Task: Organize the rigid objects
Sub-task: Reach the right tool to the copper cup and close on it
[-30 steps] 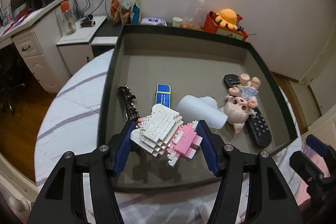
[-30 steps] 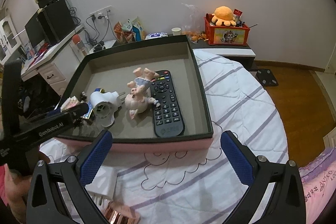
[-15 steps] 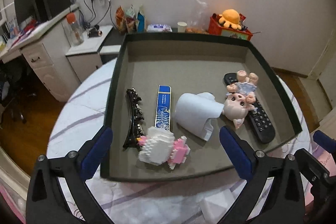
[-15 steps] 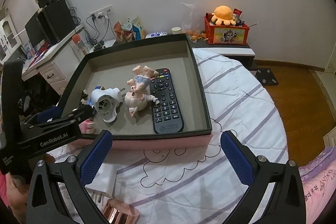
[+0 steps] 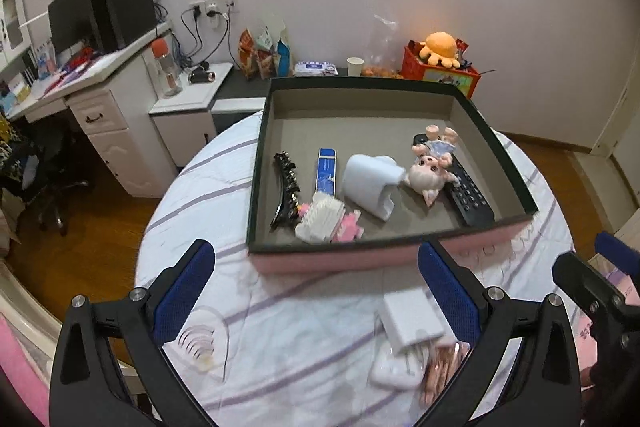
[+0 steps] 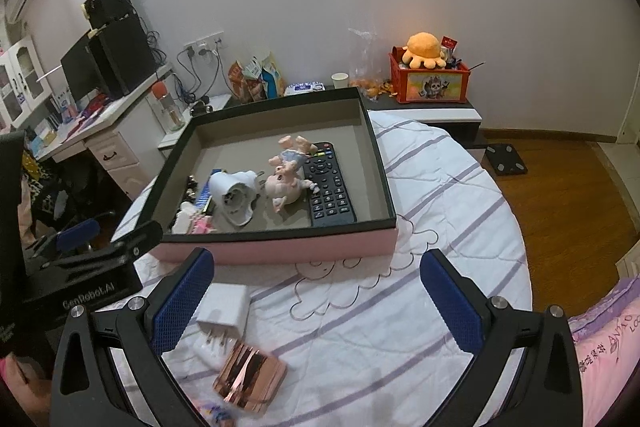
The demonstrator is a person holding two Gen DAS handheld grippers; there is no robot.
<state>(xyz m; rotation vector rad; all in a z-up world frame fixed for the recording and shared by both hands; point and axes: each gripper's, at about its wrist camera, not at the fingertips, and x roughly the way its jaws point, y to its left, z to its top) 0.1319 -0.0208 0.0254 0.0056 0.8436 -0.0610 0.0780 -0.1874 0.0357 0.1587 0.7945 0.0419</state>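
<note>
Your left tool (image 5: pixel 316 291) hangs wide apart with nothing between its blue pads, and your right tool (image 6: pixel 316 295) stands just as wide and empty. Right under them, on the round desk (image 6: pixel 460 219) with its striped white cloth, lie a white charger (image 6: pixel 224 307), a shiny copper-coloured box (image 6: pixel 250 381) and a coil of clear tape (image 5: pixel 198 341). Just beyond sits the tray (image 5: pixel 360 259), pink outside with a dark rim. Inside, near the front wall, the white-and-pink brick toy (image 5: pixel 326 221) rests touching the black hair clip (image 5: pixel 286 193). Behind it lies a blue bar (image 5: pixel 326 175), then a white plug adapter (image 5: pixel 370 183) on its side. The pig doll (image 5: pixel 430 173) leans across the black remote (image 5: pixel 466 193) at the tray's right. Far back, an orange plush (image 6: pixel 424 51) tops a red box by the wall.
</note>
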